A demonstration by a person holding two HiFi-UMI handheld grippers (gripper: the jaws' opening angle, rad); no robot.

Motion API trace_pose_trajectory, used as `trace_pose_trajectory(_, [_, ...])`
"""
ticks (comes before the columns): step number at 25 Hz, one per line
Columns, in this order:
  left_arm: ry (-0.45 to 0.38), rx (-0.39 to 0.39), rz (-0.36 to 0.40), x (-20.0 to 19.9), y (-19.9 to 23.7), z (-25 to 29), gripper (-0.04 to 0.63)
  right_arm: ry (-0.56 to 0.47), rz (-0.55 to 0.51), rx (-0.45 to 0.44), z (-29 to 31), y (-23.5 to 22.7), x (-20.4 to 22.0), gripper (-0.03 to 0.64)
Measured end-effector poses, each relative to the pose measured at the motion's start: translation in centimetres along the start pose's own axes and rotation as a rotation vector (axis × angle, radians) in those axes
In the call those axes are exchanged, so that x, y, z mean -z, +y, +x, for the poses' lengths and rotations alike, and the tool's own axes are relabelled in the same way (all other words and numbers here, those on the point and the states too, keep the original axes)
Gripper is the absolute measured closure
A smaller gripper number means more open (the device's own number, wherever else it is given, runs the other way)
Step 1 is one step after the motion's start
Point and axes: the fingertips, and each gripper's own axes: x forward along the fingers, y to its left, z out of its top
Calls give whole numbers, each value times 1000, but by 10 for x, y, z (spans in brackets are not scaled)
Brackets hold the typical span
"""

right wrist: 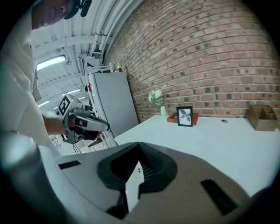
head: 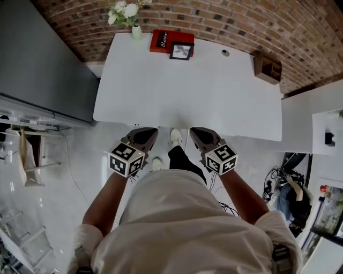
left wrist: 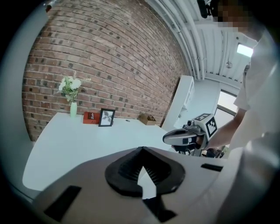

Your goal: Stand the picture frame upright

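Task | picture frame (head: pixel 181 51) already stands upright at the far edge of the white table (head: pixel 214 91), right of the vase (head: pixel 136 31), just in front of a red box (head: pixel 161 40); nothing appears left to do | Pose | left gripper (head: pixel 146 136) closed, empty, off the near edge; right gripper (head: pixel 201 138) alongside, closed, empty

The table (head: pixel 187 96) is white, the picture frame (head: pixel 181 51) black around a grey-and-white leaf print, the box (head: pixel 159 40) red with white lettering, the vase (head: pixel 136 31) pale green, its flowers (head: pixel 124 10) white, the brick wall (head: pixel 230 24) reddish-brown flecked with darker bricks, the wooden organiser (head: pixel 266 67) brown, the cabinet (head: pixel 37 59) grey.
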Motion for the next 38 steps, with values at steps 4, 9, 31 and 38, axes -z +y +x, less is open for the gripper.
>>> trace_pose_trajectory(4, [-4,12,3,8,-14,-14,598,0,-17,-9,-9,21,2,614])
trace_pose_trajectory(9, [-14,12,-2,11,-23,-24,598,-9,-17,-2,-19,31,3,614])
trace_pose_trajectory(31, [-40,-5,-17,13,-21,-45,598,-22,-53,-11,-22,49,-5,614])
trace_pose_trajectory(38, [-47,12,-22,9,-22,-47,598,-43,-33,-13,-23,49,-17,614])
